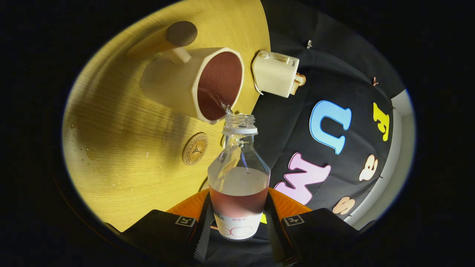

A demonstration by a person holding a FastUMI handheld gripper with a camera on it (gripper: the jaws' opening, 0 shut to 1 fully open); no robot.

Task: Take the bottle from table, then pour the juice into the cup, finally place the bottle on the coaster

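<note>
Pour under way. Jaws pinching bottle (pixel 238 185) low on body, one each side. Bottle tipped, mouth just over cup (pixel 207 83) rim, thin stream entering. Cup already deep with juice near far table (pixel 122 148) edge by toaster (pixel 275 73). Ease tilt back soon; droplets on table. Coaster (pixel 195 148) beside bottle, free.

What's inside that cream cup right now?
Reddish-brown juice fills much of the cup, with droplets on its inner wall and a thin stream entering from the bottle held by the hand-held gripper. The cup's bottom is covered by juice.
</note>
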